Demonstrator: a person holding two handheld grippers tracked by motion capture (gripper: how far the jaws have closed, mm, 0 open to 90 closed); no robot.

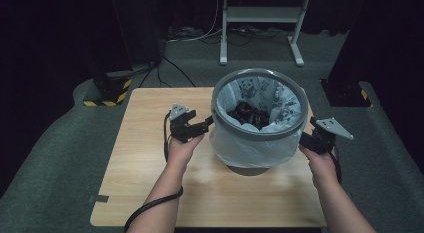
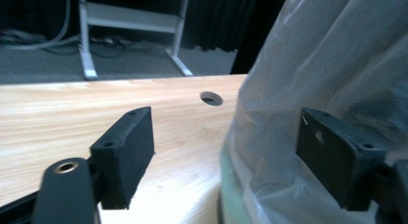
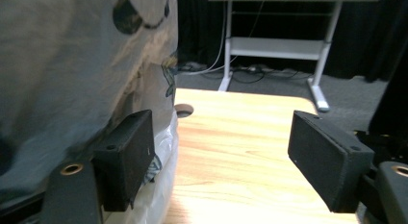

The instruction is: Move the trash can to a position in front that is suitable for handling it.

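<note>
A grey-rimmed waste bin (image 1: 258, 118) stands on the wooden counter (image 1: 150, 163), toward its far right part. It is lined with a translucent panda-print bag (image 1: 250, 148) whose skirt hangs outside the bin wall; dark refuse (image 1: 248, 114) lies inside.

The left gripper (image 1: 202, 125) sits just left of the bin, at rim height. Its jaws are spread: the left gripper view shows one pad over bare counter and the other against the bag film, pinching nothing.

The right gripper (image 1: 307, 139) sits just right of the bin. Its jaws are likewise spread, one pad beside the bag (image 3: 72, 65), the other clear.
</note>
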